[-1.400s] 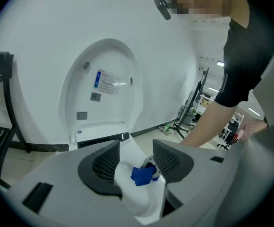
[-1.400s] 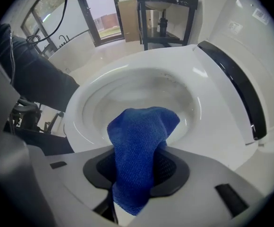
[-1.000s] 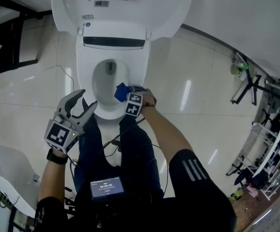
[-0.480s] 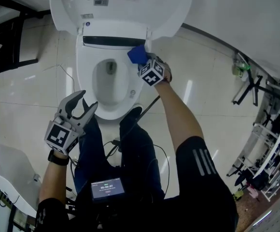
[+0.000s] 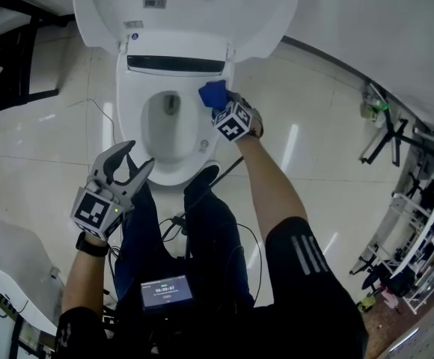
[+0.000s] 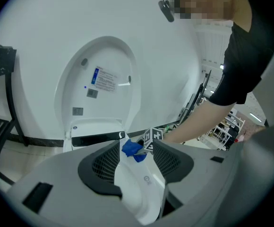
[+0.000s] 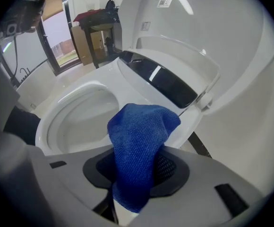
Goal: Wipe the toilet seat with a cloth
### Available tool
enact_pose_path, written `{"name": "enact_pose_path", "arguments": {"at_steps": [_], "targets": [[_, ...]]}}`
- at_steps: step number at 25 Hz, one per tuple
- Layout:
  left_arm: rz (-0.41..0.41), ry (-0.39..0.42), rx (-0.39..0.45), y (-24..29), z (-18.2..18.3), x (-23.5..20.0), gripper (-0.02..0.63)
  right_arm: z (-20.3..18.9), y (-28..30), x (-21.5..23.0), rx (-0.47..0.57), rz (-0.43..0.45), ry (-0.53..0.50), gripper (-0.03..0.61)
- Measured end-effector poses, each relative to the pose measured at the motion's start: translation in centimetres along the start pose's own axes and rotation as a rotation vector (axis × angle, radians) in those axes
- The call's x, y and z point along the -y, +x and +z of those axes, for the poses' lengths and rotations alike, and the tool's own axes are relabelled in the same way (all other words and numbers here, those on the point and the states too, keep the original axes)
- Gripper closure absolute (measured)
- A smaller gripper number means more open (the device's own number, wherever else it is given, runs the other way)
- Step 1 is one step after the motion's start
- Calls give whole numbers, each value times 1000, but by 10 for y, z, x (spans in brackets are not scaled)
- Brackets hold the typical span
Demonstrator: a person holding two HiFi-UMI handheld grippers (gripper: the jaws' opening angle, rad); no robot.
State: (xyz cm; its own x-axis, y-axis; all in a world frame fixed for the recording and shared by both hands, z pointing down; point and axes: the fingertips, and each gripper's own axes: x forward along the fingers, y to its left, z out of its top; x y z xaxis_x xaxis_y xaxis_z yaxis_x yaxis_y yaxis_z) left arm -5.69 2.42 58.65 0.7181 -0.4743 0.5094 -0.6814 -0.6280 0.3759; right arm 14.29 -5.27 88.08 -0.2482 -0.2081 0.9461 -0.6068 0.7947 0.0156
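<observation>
Toilet seat [image 5: 129,126] lies down, with the lid [image 5: 187,6] standing up at the far side. The right gripper [image 5: 217,105] has its jaws clamped on the blue cloth [image 5: 212,93] at the seat's far right part. The left gripper [image 5: 133,159] hovers at the near left edge, jaws apart and empty.

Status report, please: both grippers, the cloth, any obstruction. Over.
Right gripper shut on blue cloth, rear right of toilet seat. Left gripper open, empty, near front rim. No obstruction seen.

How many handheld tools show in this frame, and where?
2. The right tool grips the blue cloth at the toilet seat's rear right, by the hinge; the left tool hangs open and empty near the seat's front left. Neither is hidden.
</observation>
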Motion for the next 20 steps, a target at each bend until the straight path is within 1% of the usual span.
{"name": "enact_pose_path", "arguments": {"at_steps": [8, 12, 14, 16, 18, 20], "targets": [[-20, 14, -5, 2, 7, 12, 388, -48, -8, -95, -33, 96, -23, 411], [-44, 46, -8, 0, 4, 18, 388, -64, -9, -130, -63, 144, -19, 411], [-40, 42, -8, -3, 7, 19, 388, -67, -7, -136, -85, 166, -8, 413], [-44, 61, -7, -6, 9, 20, 388, -65, -8, -135, -91, 176, 16, 413], [-41, 64, 2, -10, 19, 23, 388, -54, -15, -126, -48, 157, 69, 414], [-45, 87, 21, -17, 28, 23, 388, -33, -29, -114, 35, 139, 150, 414]]}}
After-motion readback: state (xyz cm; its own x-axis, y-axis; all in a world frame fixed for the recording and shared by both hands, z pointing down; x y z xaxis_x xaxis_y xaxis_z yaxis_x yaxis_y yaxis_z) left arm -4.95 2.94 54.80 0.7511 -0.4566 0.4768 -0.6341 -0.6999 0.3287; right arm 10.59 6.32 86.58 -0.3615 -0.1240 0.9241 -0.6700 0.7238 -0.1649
